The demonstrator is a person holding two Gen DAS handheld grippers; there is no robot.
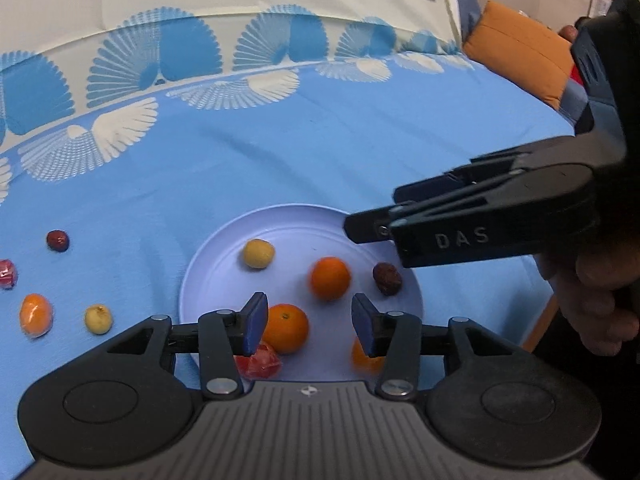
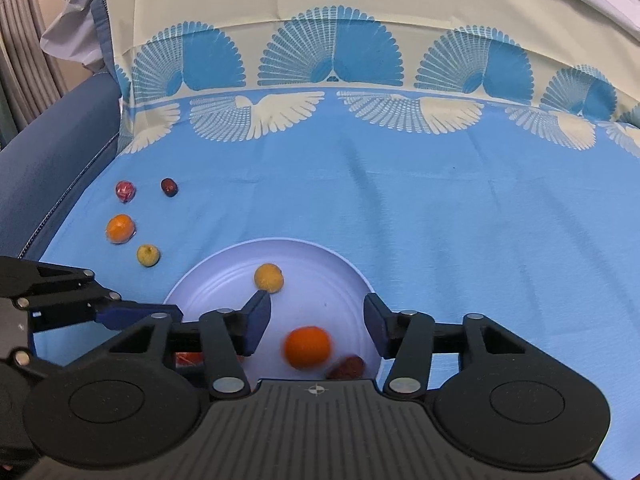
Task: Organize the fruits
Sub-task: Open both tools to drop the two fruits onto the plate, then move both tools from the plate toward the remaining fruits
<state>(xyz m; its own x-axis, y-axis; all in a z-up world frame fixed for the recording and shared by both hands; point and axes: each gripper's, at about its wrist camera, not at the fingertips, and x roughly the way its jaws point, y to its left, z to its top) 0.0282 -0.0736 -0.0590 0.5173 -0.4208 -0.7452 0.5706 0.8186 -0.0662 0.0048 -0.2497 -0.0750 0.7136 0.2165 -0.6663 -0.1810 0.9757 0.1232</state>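
Observation:
A pale blue plate [image 1: 216, 280] [image 2: 216, 280] lies on the blue cloth. It holds a yellow fruit [image 1: 258, 253] [image 2: 269, 277], a blurred orange [image 1: 330, 278] [image 2: 307, 347], a second orange [image 1: 285, 329], a third orange [image 1: 366, 357] behind a finger, a brown date [image 1: 387, 278] [image 2: 347, 367] and a red wrapped fruit [image 1: 258, 362]. My left gripper [image 1: 309, 330] is open above the plate's near side. My right gripper [image 2: 316, 326] is open and empty over the plate, and it shows side-on in the left wrist view [image 1: 376, 224].
Left of the plate on the cloth lie a wrapped orange [image 1: 36, 315] [image 2: 120, 228], a yellow fruit [image 1: 98, 319] [image 2: 148, 255], a dark date [image 1: 57, 240] [image 2: 169, 187] and a red wrapped fruit [image 1: 7, 274] [image 2: 125, 191]. An orange cushion [image 1: 520, 52] lies at the far right.

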